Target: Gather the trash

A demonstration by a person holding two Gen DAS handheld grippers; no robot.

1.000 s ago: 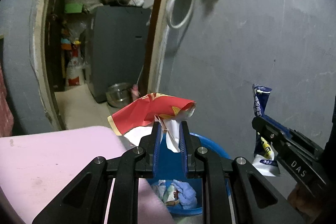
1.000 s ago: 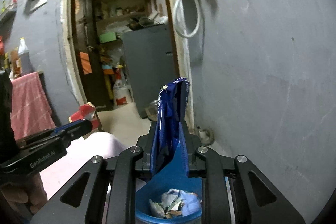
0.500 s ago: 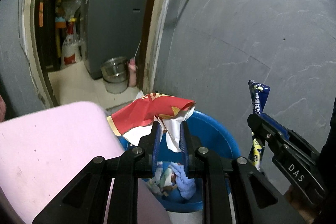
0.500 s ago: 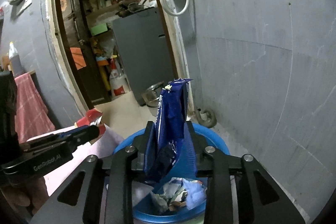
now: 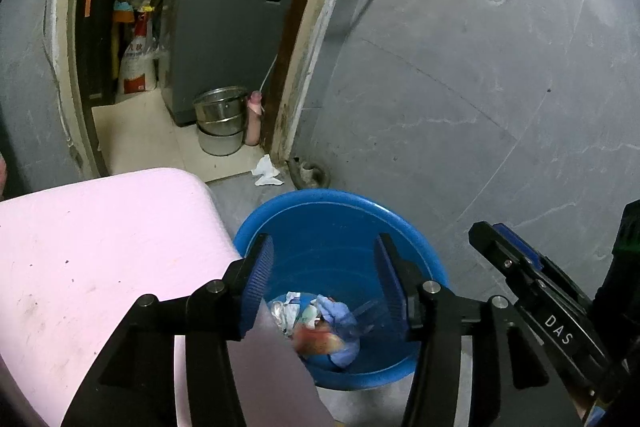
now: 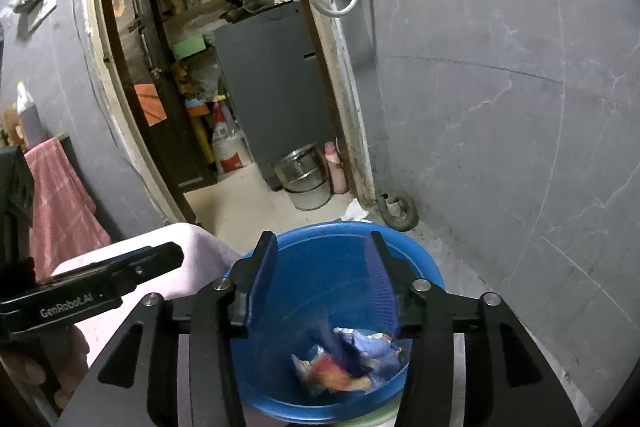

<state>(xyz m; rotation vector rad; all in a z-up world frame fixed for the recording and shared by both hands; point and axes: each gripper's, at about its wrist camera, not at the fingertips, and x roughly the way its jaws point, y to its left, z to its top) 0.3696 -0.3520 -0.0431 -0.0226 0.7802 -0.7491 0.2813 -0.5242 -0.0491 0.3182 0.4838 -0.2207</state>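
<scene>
A blue plastic bin [image 5: 340, 211] stands on the floor beside the pink table [image 5: 100, 247]; it also shows in the right wrist view [image 6: 424, 267]. My left gripper [image 5: 322, 259] is open and empty above the bin. My right gripper [image 6: 322, 259] is open and empty above it too. A red wrapper [image 5: 320, 341] lies blurred among the trash in the bin, and shows in the right wrist view [image 6: 332, 373] under a dark blue wrapper [image 6: 340, 347]. The right gripper's finger [image 5: 520, 267] shows at the right of the left wrist view; the left gripper's finger [image 6: 120, 275] at the left of the right wrist view.
A grey wall [image 5: 480, 87] rises behind the bin. A doorway on the left opens to a room with a grey appliance [image 5: 224, 27], a steel pot [image 5: 220, 121] and a pink bottle [image 5: 254, 123]. A crumpled white paper [image 5: 266, 171] and a pipe bend [image 5: 312, 173] lie by the door frame.
Both grippers have tipped down over the bin and opened. The red wrapper left the left gripper and the blue wrapper left the right gripper; both now lie in the bin.
</scene>
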